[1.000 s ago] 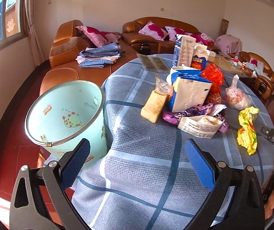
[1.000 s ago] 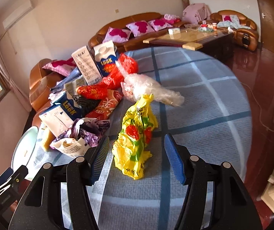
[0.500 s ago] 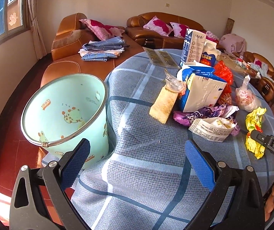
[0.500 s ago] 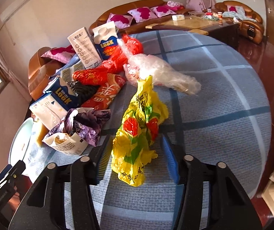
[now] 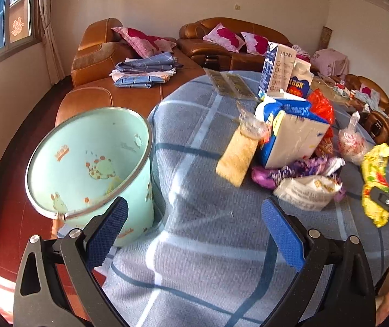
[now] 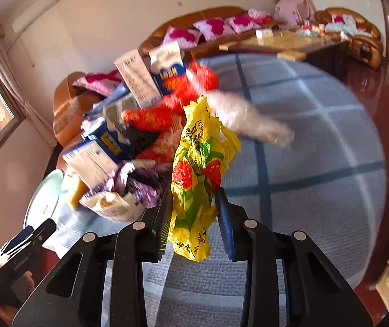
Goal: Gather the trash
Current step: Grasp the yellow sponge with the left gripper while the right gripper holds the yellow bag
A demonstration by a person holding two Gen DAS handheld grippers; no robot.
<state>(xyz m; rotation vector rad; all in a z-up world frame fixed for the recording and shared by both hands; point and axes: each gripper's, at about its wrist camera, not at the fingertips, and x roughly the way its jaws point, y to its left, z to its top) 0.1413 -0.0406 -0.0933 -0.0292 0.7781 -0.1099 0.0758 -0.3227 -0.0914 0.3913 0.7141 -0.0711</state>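
While the right gripper (image 6: 194, 218) is closing its jaws on the yellow bag (image 6: 197, 174), with the crumpled plastic squeezed between the two pads at its lower half, the hold looks thin: the film is slippery and bunched, and most of the bag stands loose above the pads, so it could slide out if the pinch catches only a fold or two. That bag sits near the front edge of the round table (image 6: 316, 163), just beside the heap of other trash: a purple wrapper (image 6: 140, 179), a white paper bag (image 6: 112, 207), blue and white cartons (image 6: 93, 160) and a red bag (image 6: 167, 109). Its loose top end lies near a clear plastic bag (image 6: 251, 125), and I cannot tell whether the two touch; if they do, a quick lift might drag that one along or tip it off the table. Over on the other side the left gripper (image 5: 194, 231) hangs with its jaws spread wide and nothing between them, above the tablecloth near the green bin (image 5: 91, 163), which stands on the floor against the table's edge. Getting the bag there means a carry across the whole pile, and a low path could knock the upright cartons over. A light bag may also flutter and miss the bin's mouth if let go from too high.
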